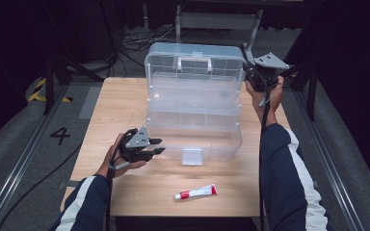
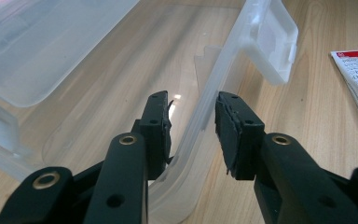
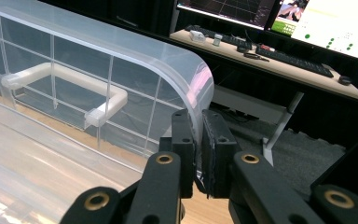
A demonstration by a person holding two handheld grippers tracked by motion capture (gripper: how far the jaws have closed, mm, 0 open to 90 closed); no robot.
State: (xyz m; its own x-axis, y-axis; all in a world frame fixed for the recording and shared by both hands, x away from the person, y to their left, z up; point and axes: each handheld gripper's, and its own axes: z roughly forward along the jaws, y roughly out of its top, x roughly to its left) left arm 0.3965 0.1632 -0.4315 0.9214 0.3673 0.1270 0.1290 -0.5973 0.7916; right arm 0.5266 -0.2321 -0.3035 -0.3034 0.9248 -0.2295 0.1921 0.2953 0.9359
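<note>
On the wooden table (image 1: 125, 96), viewed from above, a clear plastic box (image 1: 195, 130) stands open, its lid (image 1: 195, 62) raised upright at the far side with a white handle (image 1: 194, 61) on it. At left, the left gripper (image 1: 155, 146) rests in the person's left hand (image 1: 120, 161) just beside the box's near left corner. Seen along the left gripper (image 2: 192, 128) itself, its jaws stand partly open on either side of the box's front wall (image 2: 209, 102); the wall rim passes between the pads with a visible gap on each side, so nothing is clamped. A white latch (image 2: 272, 42) hangs from that wall farther along, and in the high view it sits at the middle of the front (image 1: 192, 156). Near the front table edge, apart from the box, lies a red-and-white tube (image 1: 196, 192). At right, the right gripper (image 1: 250, 72) is raised at the lid's right edge. Its own view shows the right gripper (image 3: 198, 140) with jaws nearly together, pinching the lid's curved corner rim (image 3: 200, 84).
</note>
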